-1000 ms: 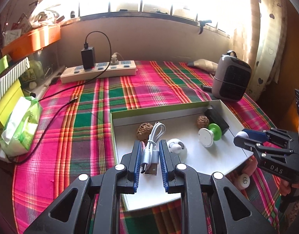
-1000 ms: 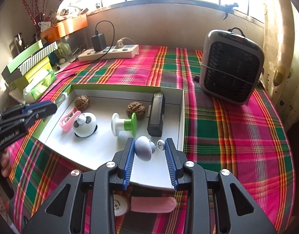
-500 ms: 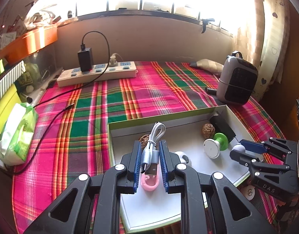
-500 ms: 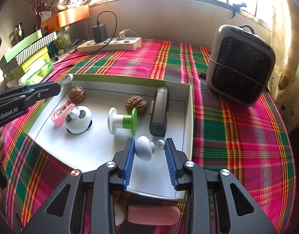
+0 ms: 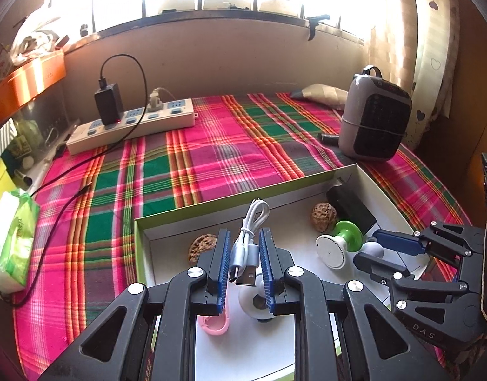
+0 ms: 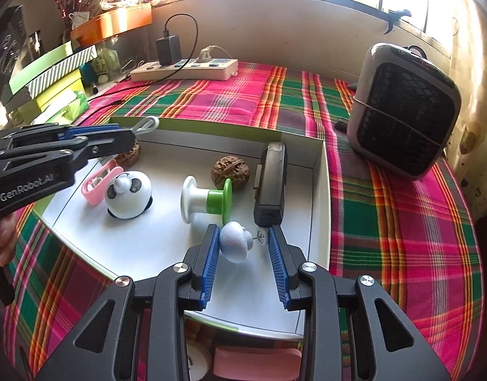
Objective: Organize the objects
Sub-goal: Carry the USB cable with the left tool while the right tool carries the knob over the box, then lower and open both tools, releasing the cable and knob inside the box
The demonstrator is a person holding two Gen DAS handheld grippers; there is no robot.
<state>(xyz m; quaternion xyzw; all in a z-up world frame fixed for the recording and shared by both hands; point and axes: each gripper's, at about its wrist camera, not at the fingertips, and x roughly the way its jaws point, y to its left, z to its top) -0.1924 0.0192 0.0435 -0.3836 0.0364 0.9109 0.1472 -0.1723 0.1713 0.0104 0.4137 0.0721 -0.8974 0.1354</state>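
Over the tray: both of my hand-held grippers hang above the white tray [image 6: 319, 190] on the plaid surface [image 6: 402, 222].
Left hand-held gripper [image 5: 243, 266]: clamped tight on a bundled white cable [image 5: 248, 244], its plugs toward me and its loop sticking out past the tips.
Below it: a pink clip [image 5: 215, 325] and a panda toy [image 6: 127, 195] lie in the tray.
Right hand-held gripper [image 6: 243, 247]: narrowed onto a small pale-blue mushroom-shaped pin [image 6: 234, 244], cap against the left pad, pin end toward the right pad.
Just ahead: a white-and-green spool [image 6: 207, 198], a black box [image 6: 270, 184], and a walnut [image 6: 230, 171].
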